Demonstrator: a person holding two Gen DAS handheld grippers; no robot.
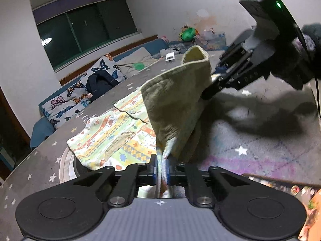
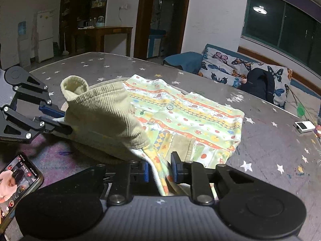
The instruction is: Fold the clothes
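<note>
While the small child's jacket with olive corduroy outside and a bright patterned cotton lining (image 2: 180, 116) lies mostly spread on the grey star-print tabletop (image 2: 270, 140), one corduroy sleeve (image 1: 176, 100) is lifted off it; left gripper (image 1: 163, 169) is clamped tight on the sleeve's hem edge, pads pressed on the cloth, right gripper (image 2: 159, 170) has its blue pads (image 2: 176, 168) apart with a patterned fabric edge running loosely between them, not pinched; a lit smartphone (image 2: 14, 182) lies on the table near the left gripper
</note>
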